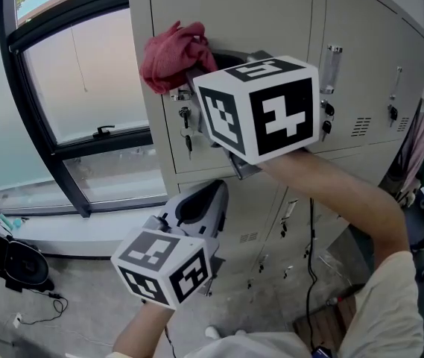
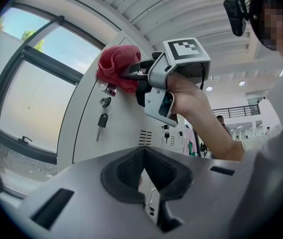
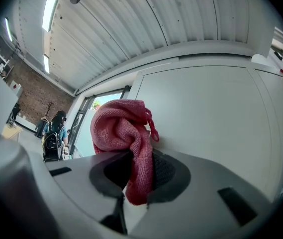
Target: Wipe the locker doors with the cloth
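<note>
Cloth (image 1: 173, 54): red, bunched, judged soft, light and limp, best taken by a gathered fold; it lay against the upper locker door (image 1: 271, 21) at far left, just above the lock and hanging keys (image 1: 188, 142). Right gripper (image 1: 191, 79): jaws were clamped on a fold of it, forearm raised from near right up to the door. Left gripper (image 1: 199, 203): was held low and nearer, jaws closed together on nothing.

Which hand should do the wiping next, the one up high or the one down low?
The right gripper: it is shut on the red cloth, held up against the locker door. The left gripper hangs lower, shut and empty.
</note>
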Action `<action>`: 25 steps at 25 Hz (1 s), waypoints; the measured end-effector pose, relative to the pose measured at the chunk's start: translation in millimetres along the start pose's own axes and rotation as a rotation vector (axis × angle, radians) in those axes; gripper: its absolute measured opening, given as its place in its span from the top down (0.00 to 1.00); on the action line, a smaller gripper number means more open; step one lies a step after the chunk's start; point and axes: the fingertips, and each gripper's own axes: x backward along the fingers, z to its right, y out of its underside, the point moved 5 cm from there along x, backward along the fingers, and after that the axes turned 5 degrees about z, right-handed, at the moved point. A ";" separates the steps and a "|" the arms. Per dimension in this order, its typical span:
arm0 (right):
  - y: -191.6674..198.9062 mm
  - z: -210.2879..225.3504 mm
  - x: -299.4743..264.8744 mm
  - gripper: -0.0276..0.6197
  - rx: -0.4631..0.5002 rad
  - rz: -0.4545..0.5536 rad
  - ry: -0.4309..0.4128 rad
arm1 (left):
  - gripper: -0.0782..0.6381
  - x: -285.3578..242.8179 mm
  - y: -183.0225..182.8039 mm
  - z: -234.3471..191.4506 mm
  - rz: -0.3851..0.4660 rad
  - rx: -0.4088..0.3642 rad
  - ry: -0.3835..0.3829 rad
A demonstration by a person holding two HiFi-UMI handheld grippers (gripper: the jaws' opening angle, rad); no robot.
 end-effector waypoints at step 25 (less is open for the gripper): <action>24.9 42.1 31.5 0.85 -0.027 0.008 0.059 | 0.89 -12.8 3.0 -12.8 -0.027 -0.087 -0.185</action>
